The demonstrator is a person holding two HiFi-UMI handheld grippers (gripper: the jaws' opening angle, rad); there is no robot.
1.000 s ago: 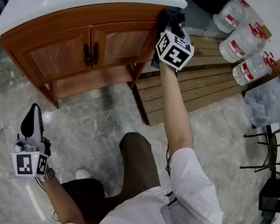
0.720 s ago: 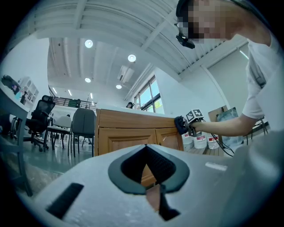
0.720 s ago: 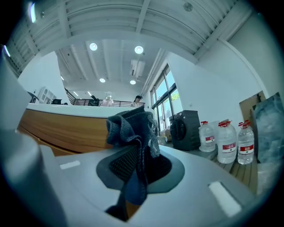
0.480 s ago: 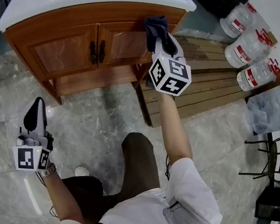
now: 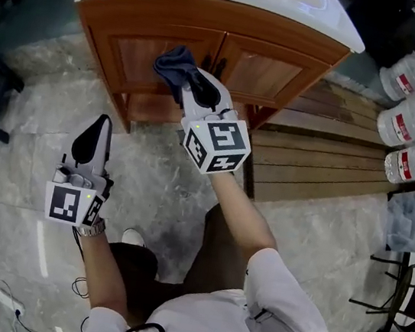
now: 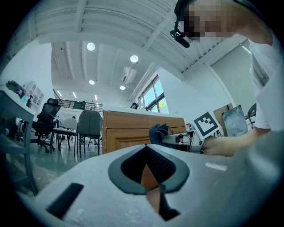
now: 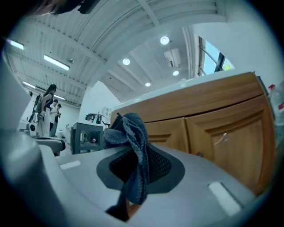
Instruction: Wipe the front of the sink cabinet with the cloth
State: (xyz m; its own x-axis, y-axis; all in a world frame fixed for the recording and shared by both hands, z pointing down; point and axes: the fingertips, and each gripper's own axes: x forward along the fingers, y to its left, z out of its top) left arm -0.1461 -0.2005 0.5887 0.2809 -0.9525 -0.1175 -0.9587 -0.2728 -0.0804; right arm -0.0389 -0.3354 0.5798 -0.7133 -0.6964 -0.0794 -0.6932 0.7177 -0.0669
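Crumpled dark cloth (image 5: 174,67), panelled wooden cabinet (image 5: 272,69)

Sink cabinet (image 5: 221,24) — top beyond the edge

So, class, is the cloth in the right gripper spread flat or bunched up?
Bunched up: the cloth hangs in crumpled folds, pinched in the shut jaws of the right gripper.
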